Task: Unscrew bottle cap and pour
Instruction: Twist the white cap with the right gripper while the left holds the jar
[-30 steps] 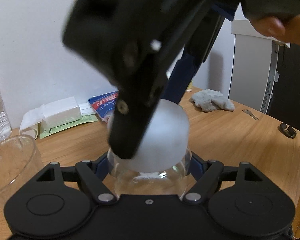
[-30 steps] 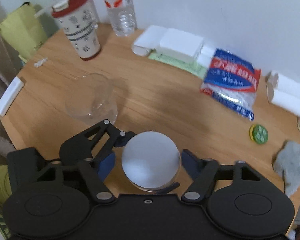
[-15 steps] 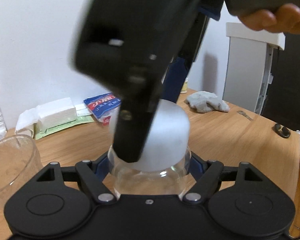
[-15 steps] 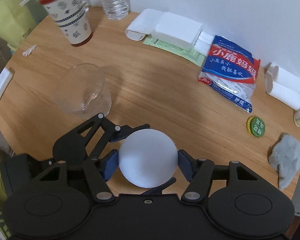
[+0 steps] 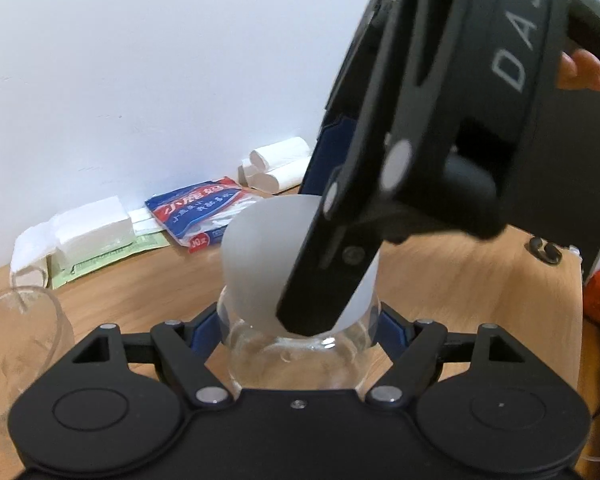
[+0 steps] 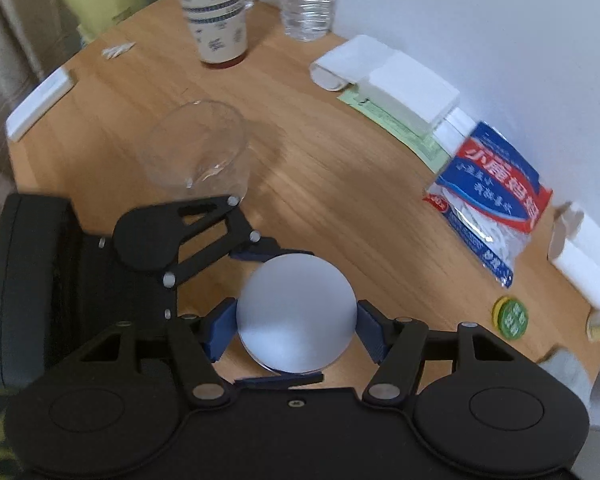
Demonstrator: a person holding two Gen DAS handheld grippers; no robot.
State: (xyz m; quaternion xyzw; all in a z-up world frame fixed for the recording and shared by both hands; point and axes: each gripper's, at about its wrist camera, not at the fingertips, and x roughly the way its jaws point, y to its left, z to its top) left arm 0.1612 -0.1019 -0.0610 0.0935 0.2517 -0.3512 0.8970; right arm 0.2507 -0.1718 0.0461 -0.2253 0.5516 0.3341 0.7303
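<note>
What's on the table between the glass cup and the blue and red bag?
Nothing: in the right wrist view, bare wooden table stretches from the glass cup to the blue and red bag.

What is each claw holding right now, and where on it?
Left claw grips the clear bottle around its glass shoulder; right claw clamps the frosted white cap by its sides.

soft, even indoor light, fairly bright on the white wall [image 5: 140, 60]. both views bend strongly toward dark rounded corners. the right gripper [image 5: 440, 140] looms close and smeared in the left view. the glass cup [image 6: 196, 148] and the table [image 6: 340, 184] look slightly blurred, with faint, soft-edged shadows on the wood.
</note>
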